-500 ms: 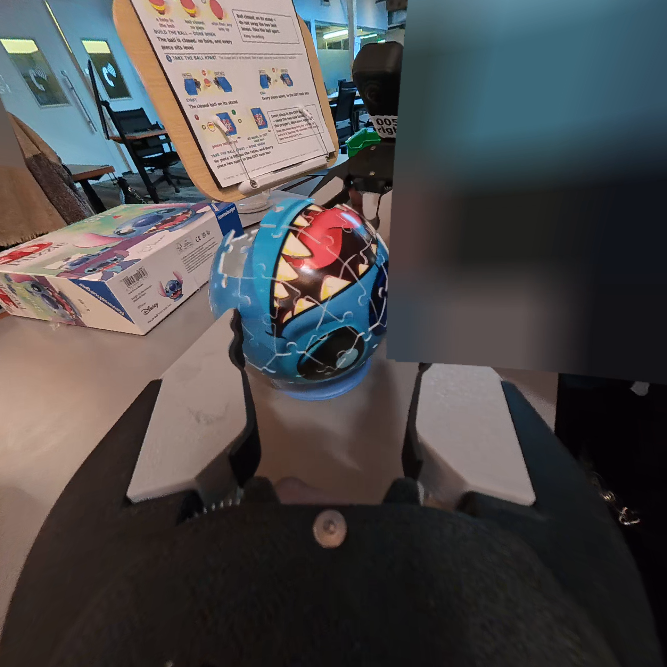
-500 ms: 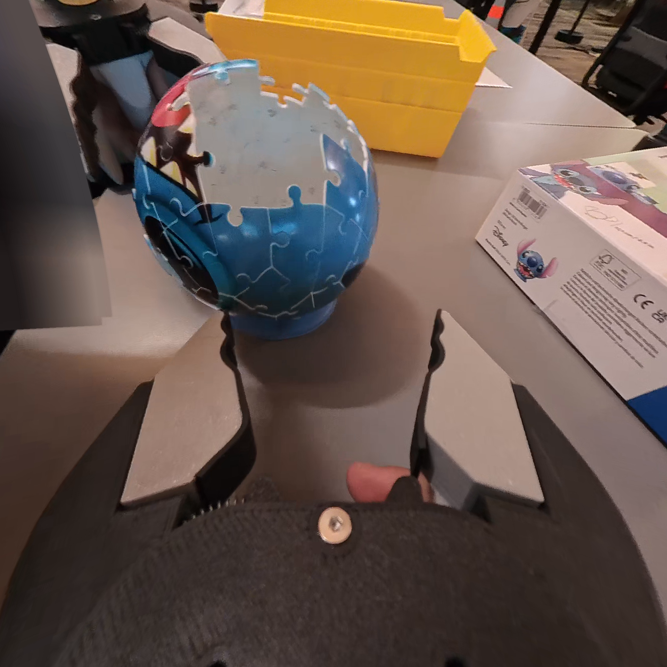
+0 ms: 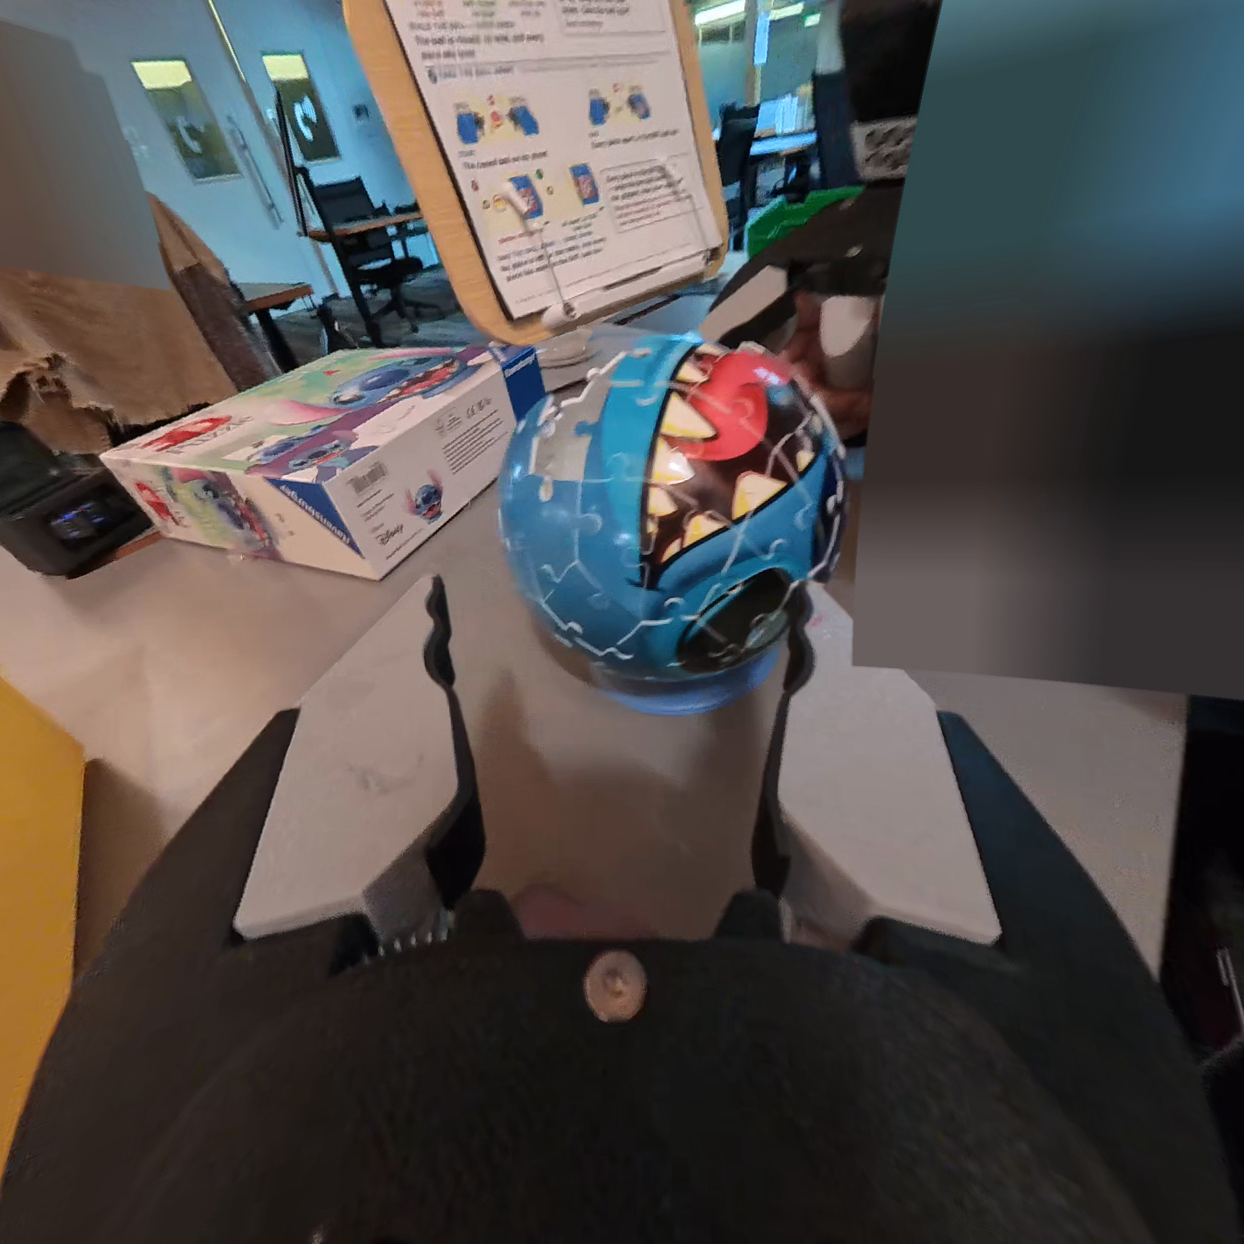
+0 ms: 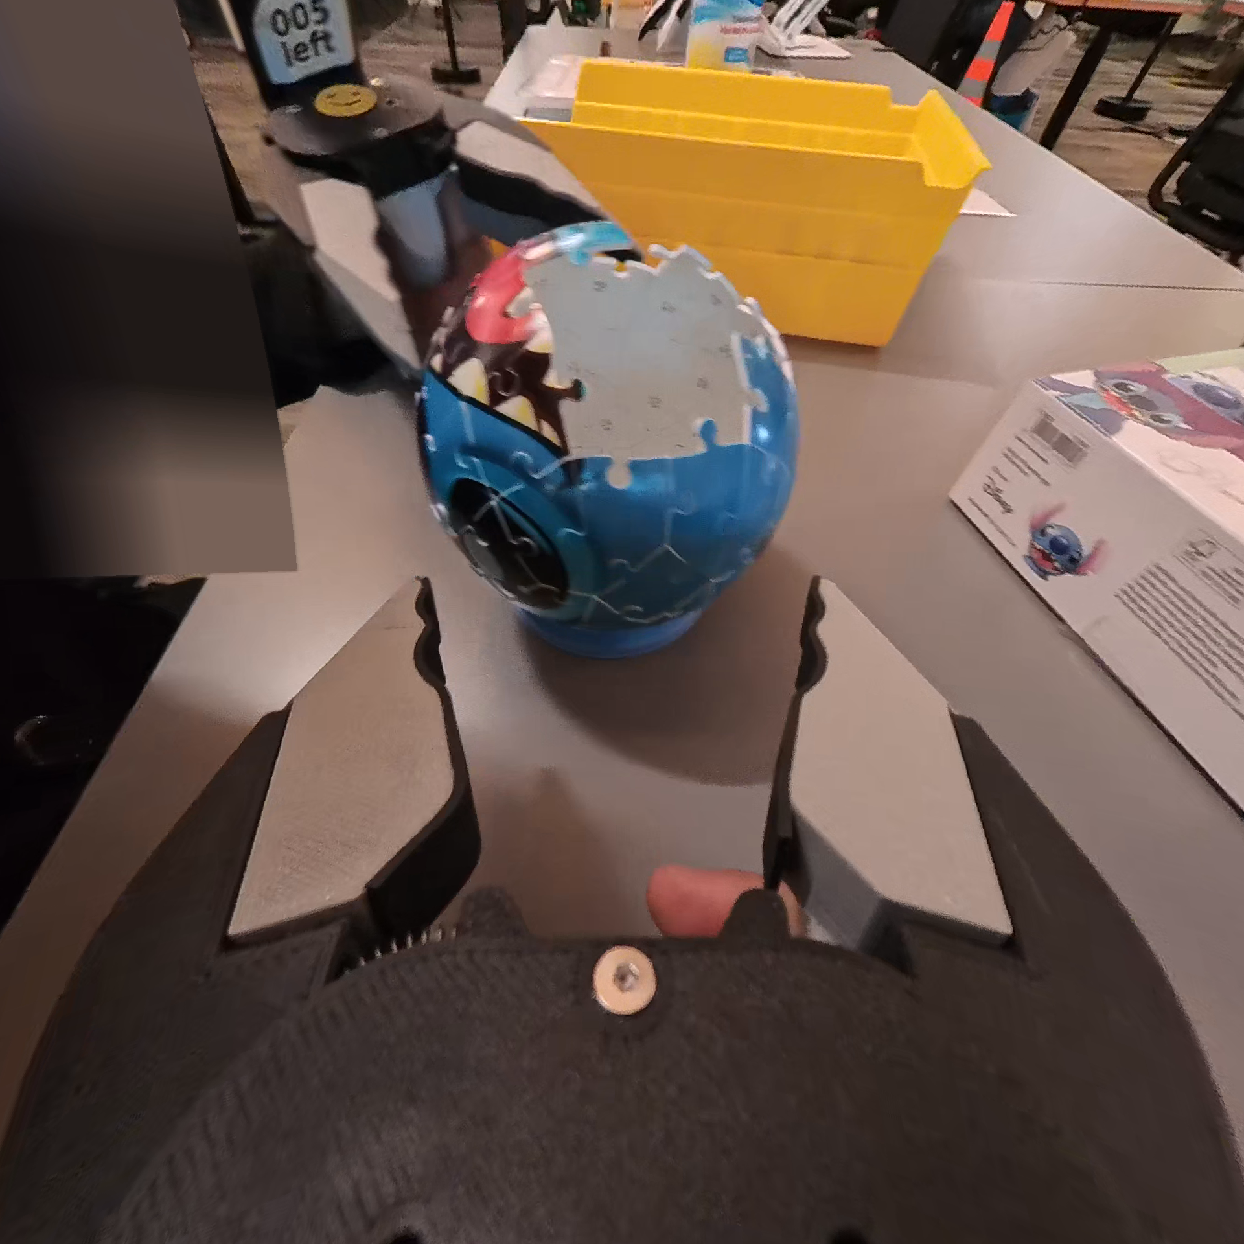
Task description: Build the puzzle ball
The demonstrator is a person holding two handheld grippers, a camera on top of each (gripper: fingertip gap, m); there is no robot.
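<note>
Two grey-padded fingers of the left gripper are standing wide apart in the left wrist view, holding nothing, low over the pale grey surface. The blue plastic puzzle ball with the toothy red-tongued mouth is sitting on its round blue stand just ahead of the fingertips, closer to the right-hand one, which is overlapping the ball's lower edge in the picture; whether it is touching cannot be told. A gap of missing pieces is showing on the ball's upper left. A white printed cardboard box is lying to the left of the ball, and a wooden-backed instruction sheet on a stand is leaning behind it. The right gripper is showing blurred beyond the ball.

In the right wrist view the right gripper is also gaping open and empty, the ball sitting on its stand between and just beyond the fingertips, apart from both. The large open hole, showing the pale inside of the shell, is facing up and toward the camera. A yellow plastic bin is standing behind the ball, the box is lying at the right, and the left gripper is reaching in from the far left
</note>
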